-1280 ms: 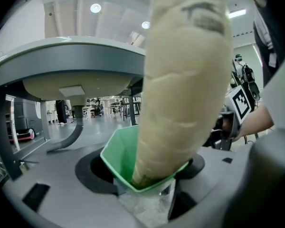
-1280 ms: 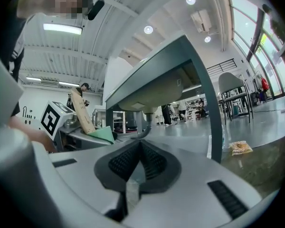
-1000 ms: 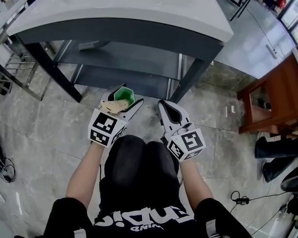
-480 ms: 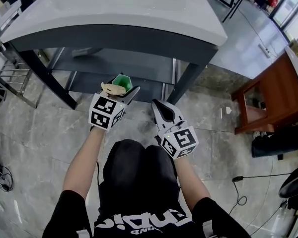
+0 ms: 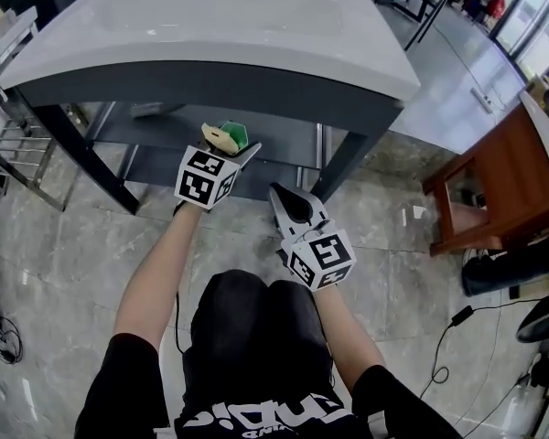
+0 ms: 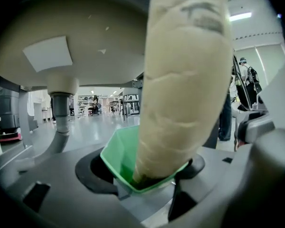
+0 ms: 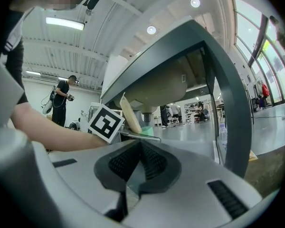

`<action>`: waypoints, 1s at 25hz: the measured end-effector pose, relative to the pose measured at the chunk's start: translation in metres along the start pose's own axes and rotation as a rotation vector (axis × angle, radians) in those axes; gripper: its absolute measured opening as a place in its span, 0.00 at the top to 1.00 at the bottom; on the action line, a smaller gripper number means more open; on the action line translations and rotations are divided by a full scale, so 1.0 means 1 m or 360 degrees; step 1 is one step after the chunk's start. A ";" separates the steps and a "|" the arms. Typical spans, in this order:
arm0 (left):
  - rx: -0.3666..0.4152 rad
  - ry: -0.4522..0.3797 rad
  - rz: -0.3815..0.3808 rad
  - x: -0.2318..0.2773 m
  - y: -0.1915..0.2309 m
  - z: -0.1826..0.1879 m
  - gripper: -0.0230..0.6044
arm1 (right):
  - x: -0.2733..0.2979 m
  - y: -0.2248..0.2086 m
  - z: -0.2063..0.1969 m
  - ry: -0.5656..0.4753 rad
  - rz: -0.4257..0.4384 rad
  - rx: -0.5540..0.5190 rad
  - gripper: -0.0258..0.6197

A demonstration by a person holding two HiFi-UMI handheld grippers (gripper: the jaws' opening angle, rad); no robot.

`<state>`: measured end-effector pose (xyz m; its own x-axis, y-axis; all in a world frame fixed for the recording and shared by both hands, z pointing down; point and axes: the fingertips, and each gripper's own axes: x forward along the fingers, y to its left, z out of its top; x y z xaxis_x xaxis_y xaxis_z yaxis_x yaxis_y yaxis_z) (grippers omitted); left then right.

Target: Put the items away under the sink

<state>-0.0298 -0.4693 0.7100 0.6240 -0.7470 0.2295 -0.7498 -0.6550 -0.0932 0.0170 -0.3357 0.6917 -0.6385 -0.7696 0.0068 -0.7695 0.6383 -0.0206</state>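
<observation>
Grey stone flooring (image 5: 91,245) is spreading around a white sink (image 5: 256,26) on a dark frame, with a wooden cabinet (image 5: 494,181) standing off to the right. A person is kneeling in front of it, holding 2 grippers forward.

The left gripper (image 5: 233,149) is pinching a green cup (image 6: 118,156) between its 2 jaws, the dark pads pressing on either side of the cup's base. A cream-coloured roll (image 6: 180,89) is standing in the cup and leaning slightly. In the head view, the cup is hanging in the air at the front of the open shelf (image 5: 284,135) under the sink, just below the basin's front edge. From the left gripper view, the basin's pale underside (image 6: 61,51) is arching overhead and a grey drain pipe (image 6: 61,118) is dropping down ahead on the left.

The right gripper (image 7: 138,163) is hovering lower and nearer the person, its ribbed pads pressed together with nothing between them.
</observation>
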 end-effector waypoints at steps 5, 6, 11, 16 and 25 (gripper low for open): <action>-0.0012 0.0034 -0.0028 0.021 0.008 -0.002 0.44 | 0.013 -0.003 0.002 -0.0005 0.0006 -0.0002 0.94; -0.0026 0.0036 -0.0026 0.024 0.010 -0.003 0.44 | 0.015 -0.004 0.002 -0.0006 0.0007 0.0004 0.94; -0.0109 0.0003 -0.0013 0.034 0.019 -0.005 0.44 | 0.020 -0.001 0.000 0.0002 0.0018 0.0005 0.94; -0.0130 -0.0038 -0.0003 0.038 0.022 -0.003 0.44 | 0.020 -0.001 0.000 0.0006 0.0012 0.0001 0.94; -0.0108 -0.0110 0.0025 0.045 0.024 -0.001 0.44 | 0.017 -0.001 -0.003 0.0021 -0.0003 -0.0009 0.94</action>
<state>-0.0197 -0.5184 0.7187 0.6241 -0.7646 0.1610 -0.7713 -0.6358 -0.0300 0.0066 -0.3490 0.6950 -0.6373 -0.7703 0.0201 -0.7706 0.6371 -0.0148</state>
